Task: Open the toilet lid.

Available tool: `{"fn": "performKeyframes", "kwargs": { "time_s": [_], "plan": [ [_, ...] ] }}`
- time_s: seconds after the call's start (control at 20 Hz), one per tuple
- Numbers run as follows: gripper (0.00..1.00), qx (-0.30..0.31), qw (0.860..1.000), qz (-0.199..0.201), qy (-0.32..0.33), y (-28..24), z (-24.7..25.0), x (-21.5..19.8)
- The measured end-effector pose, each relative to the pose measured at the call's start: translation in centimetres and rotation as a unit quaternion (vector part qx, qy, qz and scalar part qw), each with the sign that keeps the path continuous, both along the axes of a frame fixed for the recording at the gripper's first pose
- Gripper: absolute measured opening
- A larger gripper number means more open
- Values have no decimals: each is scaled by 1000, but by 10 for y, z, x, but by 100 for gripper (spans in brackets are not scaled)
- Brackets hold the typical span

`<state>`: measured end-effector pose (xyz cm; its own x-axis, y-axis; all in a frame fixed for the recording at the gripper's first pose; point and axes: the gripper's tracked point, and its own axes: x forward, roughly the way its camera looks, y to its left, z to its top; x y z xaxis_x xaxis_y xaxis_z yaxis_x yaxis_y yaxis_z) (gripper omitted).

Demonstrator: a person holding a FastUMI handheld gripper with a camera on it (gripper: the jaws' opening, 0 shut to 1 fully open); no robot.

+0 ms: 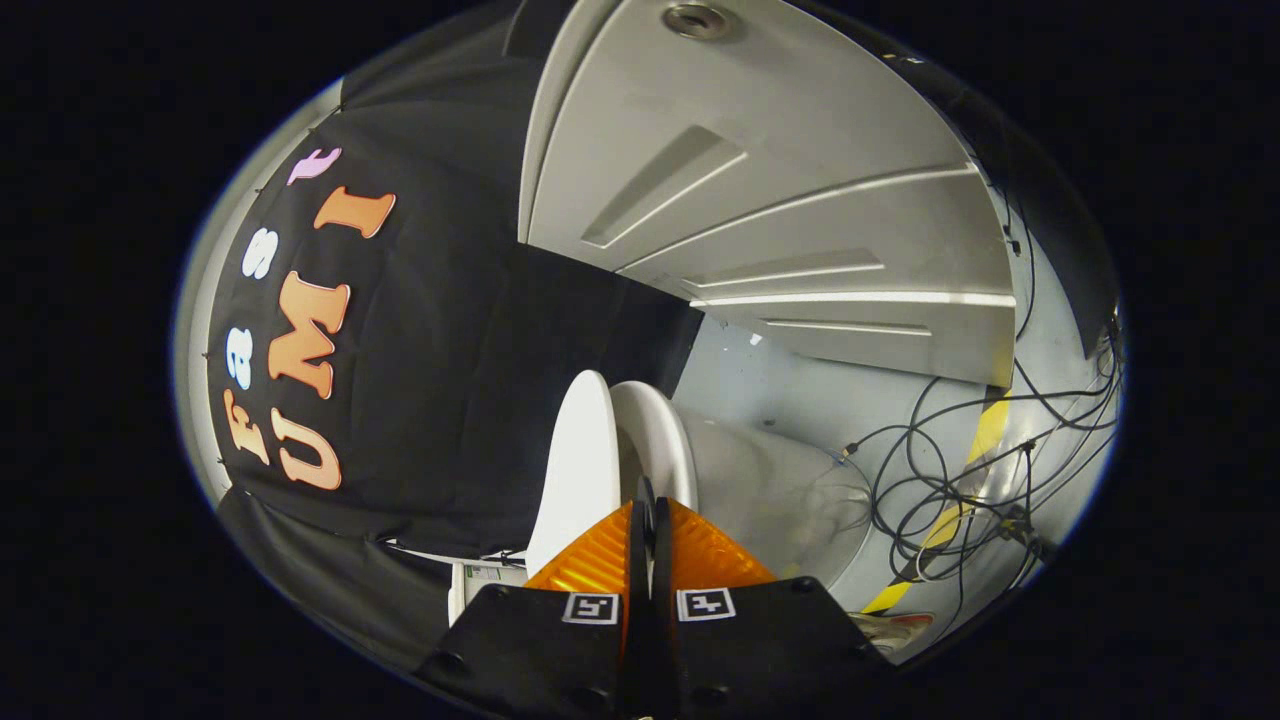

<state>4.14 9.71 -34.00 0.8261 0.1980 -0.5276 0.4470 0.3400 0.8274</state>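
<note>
Lid (580, 470) seen edge-on just beyond fingertips, raised apart from seat (660, 440), bowl (790, 490) beside. Gripper (645, 515) fingers closed together, nothing visibly clamped. Lid judged rigid, smooth, light, hinged; best taken at free front rim, slip risk noted.

A tangle of dark cables (940, 480) lies on the pale floor (780, 390), crossing a yellow-and-black striped tape (985, 430) beside white stairs (800, 220).

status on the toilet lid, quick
Gripper jaws nearly closed; grip unclear. Toilet lid raised off seat, just ahead of the jaws. Loose cables on floor beyond the bowl, not in the way.
</note>
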Motion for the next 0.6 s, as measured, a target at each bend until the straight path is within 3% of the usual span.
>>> {"fn": "performKeyframes", "kwargs": {
  "time_s": [0.35,0.6],
  "plan": [
    [7,-114,991,14,-62,1,50,28],
    [7,-196,975,43,-92,11,87,38]
  ]
}}
